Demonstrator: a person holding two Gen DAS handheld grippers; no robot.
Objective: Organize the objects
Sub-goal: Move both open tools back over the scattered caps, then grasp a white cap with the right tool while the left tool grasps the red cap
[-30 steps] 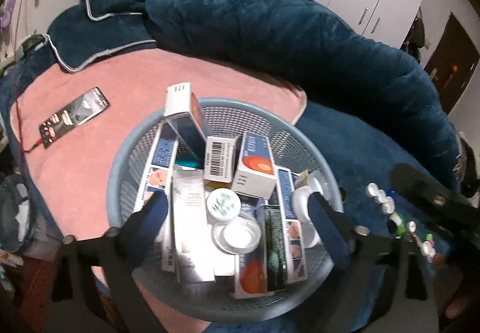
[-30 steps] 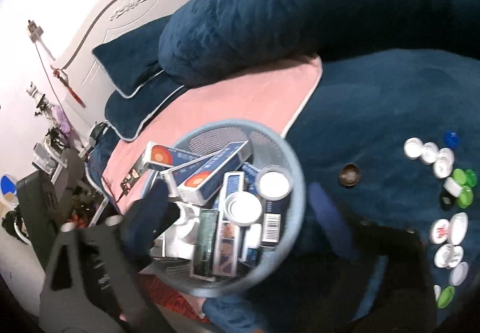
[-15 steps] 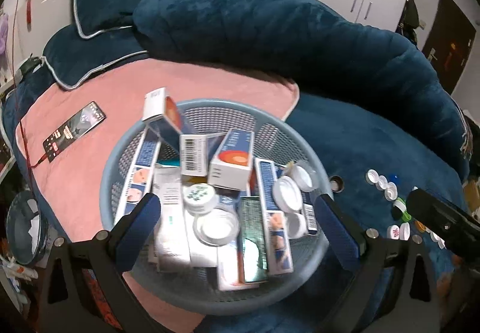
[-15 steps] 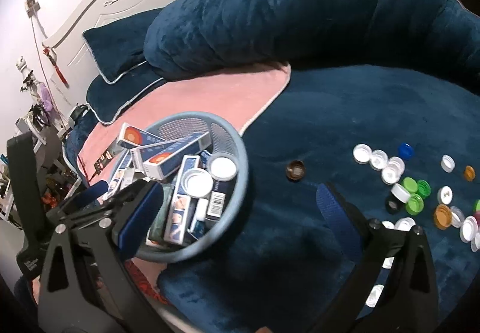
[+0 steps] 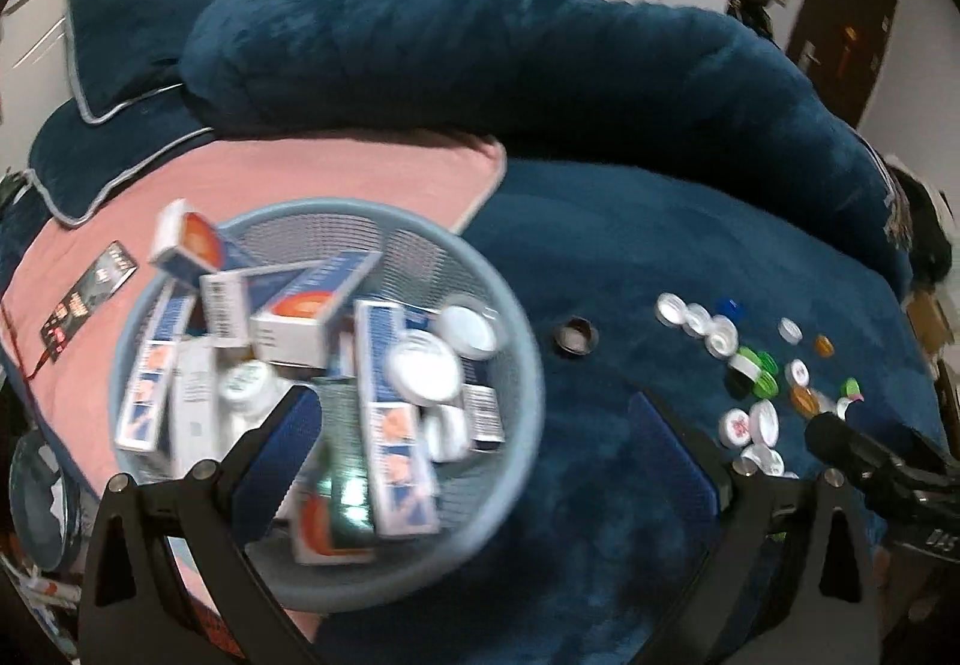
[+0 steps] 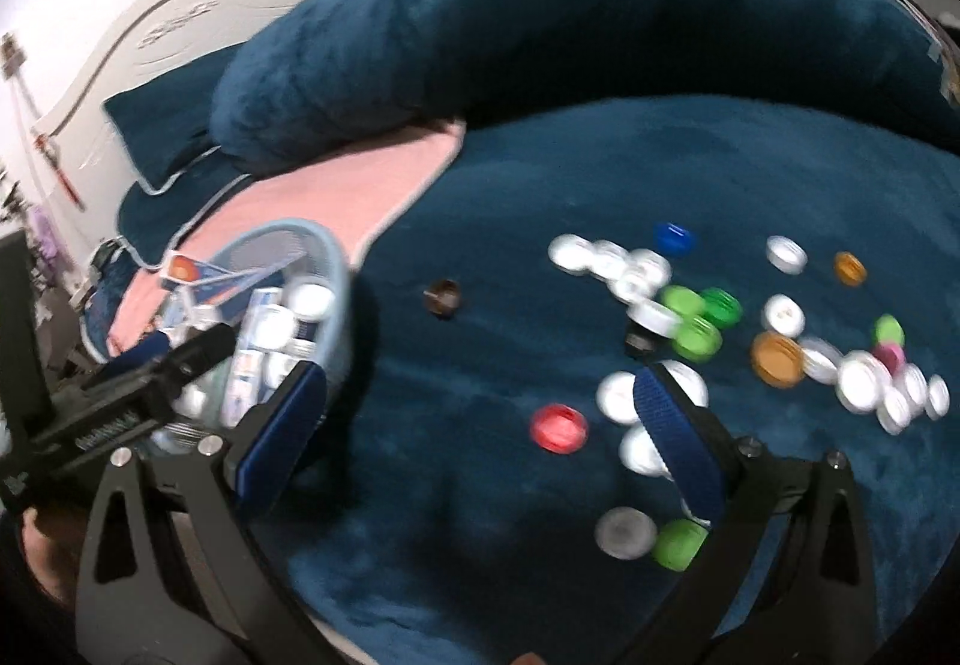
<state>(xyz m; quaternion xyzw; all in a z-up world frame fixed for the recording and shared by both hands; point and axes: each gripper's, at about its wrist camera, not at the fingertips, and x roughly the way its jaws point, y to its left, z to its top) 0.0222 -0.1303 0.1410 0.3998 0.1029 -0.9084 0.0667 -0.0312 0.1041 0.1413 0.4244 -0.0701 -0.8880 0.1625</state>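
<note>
Two views are looking down onto a bed covered by a dark blue blanket [image 5: 600,257]. In the left wrist view, the left gripper [image 5: 480,443] is standing wide open with nothing between its blue pads. A pale blue mesh basket [image 5: 516,317], packed with cartons and white jars, is sitting in the lower left of the frame; a second ago it was filling the centre. Its left side is resting on a pink towel [image 5: 336,173]. A brown cap [image 5: 576,335] is lying alone just right of the basket, and the scattered bottle caps [image 5: 744,365] are now showing fully at mid right. In the right wrist view, the right gripper [image 6: 486,425] is also open and empty. The basket [image 6: 336,269] has slid to the left edge, while the caps [image 6: 690,305] are now spreading across the centre and right, with a red cap [image 6: 558,428] between the gripper's pads. Both views are blurred.
</note>
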